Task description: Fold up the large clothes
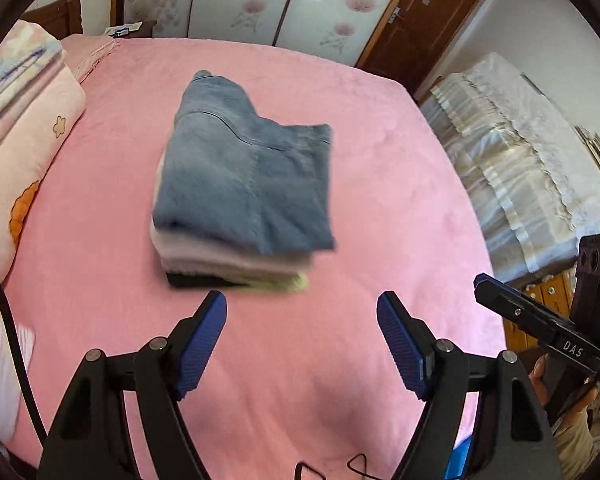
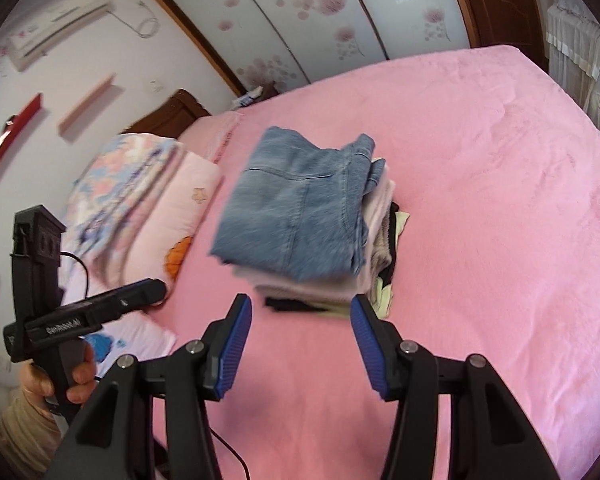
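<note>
Folded blue jeans (image 1: pixel 246 176) lie on top of a stack of folded clothes (image 1: pixel 236 264) on the pink bed (image 1: pixel 380 184). The same jeans (image 2: pixel 296 208) and stack (image 2: pixel 324 292) show in the right wrist view. My left gripper (image 1: pixel 302 312) is open and empty, just short of the stack's near edge. My right gripper (image 2: pixel 302 316) is open and empty, close in front of the stack. The right gripper's body (image 1: pixel 540 320) shows at the right of the left wrist view; the left gripper's body (image 2: pixel 92 312) shows at the left of the right wrist view.
A folded pink quilt and pillows (image 1: pixel 24 140) lie along the bed's left side (image 2: pixel 148 196). A cloth-covered piece of furniture (image 1: pixel 512 156) stands to the right of the bed. Sliding floral doors (image 1: pixel 240 0) and a brown door (image 1: pixel 420 12) are behind.
</note>
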Demonstrator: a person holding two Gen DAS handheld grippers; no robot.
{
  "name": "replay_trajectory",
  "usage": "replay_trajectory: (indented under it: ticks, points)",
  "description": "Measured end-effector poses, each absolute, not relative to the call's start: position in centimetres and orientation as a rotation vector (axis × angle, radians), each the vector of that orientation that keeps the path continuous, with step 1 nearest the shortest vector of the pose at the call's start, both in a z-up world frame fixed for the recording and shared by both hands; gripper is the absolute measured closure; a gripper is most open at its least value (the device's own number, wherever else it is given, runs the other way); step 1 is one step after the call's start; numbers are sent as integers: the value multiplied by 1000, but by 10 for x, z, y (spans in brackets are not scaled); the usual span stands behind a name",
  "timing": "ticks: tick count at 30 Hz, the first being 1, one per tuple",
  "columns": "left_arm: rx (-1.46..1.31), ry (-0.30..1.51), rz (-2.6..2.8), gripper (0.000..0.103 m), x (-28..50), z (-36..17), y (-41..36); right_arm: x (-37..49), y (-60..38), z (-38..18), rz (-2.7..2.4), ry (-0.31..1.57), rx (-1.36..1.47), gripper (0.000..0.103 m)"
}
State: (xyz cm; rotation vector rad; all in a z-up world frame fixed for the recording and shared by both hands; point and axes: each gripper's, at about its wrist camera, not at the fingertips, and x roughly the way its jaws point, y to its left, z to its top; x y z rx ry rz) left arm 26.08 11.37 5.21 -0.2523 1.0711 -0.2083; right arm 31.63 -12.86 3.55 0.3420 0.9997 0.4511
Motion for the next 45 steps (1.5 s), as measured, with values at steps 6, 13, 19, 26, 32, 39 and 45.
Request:
replay_trajectory:
  ticks: [6,13,19,26,32,39,45]
  points:
    - [-269,1080,-208,27,162,82,63,229,-164,77,500,974,270,51]
    - [-288,1111,-211,27,56,79,9,137,-215,90,492,980,222,51]
    - [-259,1155,-183,27,1,54,-21,82,-246,69,450,1030,197,51]
    - [-113,1167,-134,27,-41,24,-54,37,-260,30,362,1087,167,51]
    - [-117,1160,-112,27,-56,9,-68,12,-255,11,282,1076,139,51]
    - [-67,1081,-28,27,-60,5,-78,-3,-245,0,208,1080,141,51]
    - [-97,1083,-5,27,-62,0,-82,-4,-236,2,184,1070,119,51]
